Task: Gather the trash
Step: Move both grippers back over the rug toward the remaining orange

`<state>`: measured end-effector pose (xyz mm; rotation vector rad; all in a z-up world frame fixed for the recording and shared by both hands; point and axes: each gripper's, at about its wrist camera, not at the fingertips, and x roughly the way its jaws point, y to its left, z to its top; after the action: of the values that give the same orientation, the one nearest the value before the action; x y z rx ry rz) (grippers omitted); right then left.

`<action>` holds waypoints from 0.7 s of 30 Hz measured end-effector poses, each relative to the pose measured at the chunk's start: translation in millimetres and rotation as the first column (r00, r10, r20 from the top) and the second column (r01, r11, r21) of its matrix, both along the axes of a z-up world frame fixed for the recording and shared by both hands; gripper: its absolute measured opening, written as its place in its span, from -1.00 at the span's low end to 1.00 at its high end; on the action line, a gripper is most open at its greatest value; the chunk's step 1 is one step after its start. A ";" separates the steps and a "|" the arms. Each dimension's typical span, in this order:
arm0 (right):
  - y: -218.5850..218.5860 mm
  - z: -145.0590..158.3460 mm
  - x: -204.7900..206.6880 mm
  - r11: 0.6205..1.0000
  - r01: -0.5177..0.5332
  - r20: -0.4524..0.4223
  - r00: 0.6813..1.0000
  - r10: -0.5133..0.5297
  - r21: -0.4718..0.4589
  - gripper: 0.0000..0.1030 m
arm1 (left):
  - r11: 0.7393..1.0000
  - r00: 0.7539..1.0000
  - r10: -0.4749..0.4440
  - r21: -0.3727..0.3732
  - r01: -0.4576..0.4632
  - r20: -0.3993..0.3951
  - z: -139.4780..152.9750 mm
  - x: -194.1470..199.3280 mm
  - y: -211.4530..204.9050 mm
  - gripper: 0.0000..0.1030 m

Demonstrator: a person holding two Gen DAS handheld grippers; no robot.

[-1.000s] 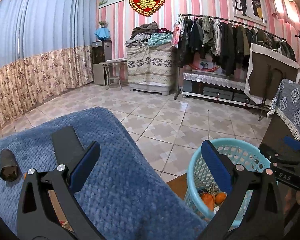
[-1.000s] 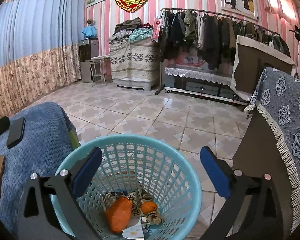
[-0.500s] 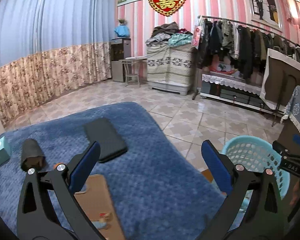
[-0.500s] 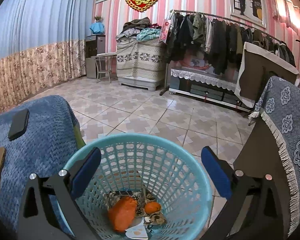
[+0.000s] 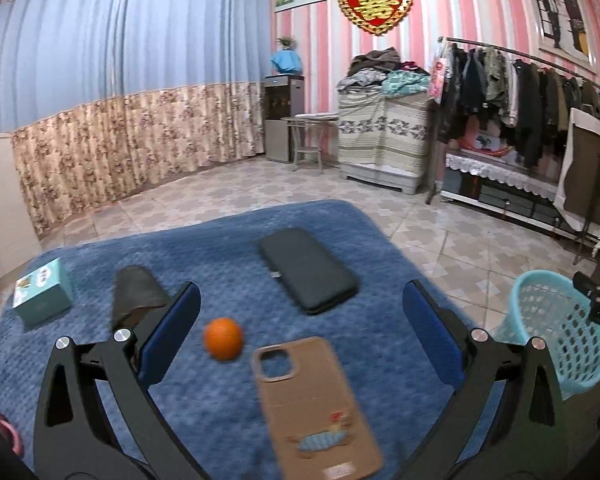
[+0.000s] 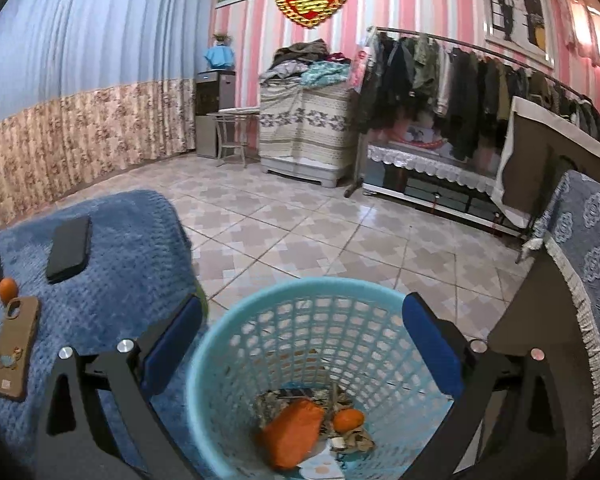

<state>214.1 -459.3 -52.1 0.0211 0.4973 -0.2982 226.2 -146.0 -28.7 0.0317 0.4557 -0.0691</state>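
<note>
My left gripper [image 5: 300, 320] is open and empty above the blue blanket [image 5: 220, 380]. Between its fingers lie a small orange [image 5: 223, 338] and a brown phone case [image 5: 314, 408]. A dark rolled item [image 5: 134, 294] lies by the left finger. My right gripper [image 6: 300, 340] is open and empty over the light-blue basket [image 6: 320, 360], which holds an orange wrapper [image 6: 290, 432], a small orange [image 6: 348, 419] and scraps. The basket also shows in the left wrist view [image 5: 556, 328], right of the blanket.
A black phone [image 5: 308, 274] and a teal box [image 5: 42, 298] lie on the blanket. A chair with a patterned blue cover [image 6: 592, 280] stands right of the basket. Tiled floor [image 6: 320, 232], a clothes rack [image 6: 480, 92] and curtains [image 5: 100, 120] lie beyond.
My left gripper has swung left from the basket to over the blanket, bringing the orange and phone case into view. My right gripper has stayed over the basket, open.
</note>
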 end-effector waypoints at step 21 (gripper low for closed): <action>118.7 -17.5 34.4 0.970 -0.240 -0.052 0.969 0.241 0.035 0.90 | 0.965 0.960 0.262 0.006 -0.263 -0.097 -45.5 13.7 166.4 0.90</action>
<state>248.5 -340.7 -69.5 -0.0199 0.5540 -0.0537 239.9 20.5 -74.2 -0.0396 0.5539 0.1902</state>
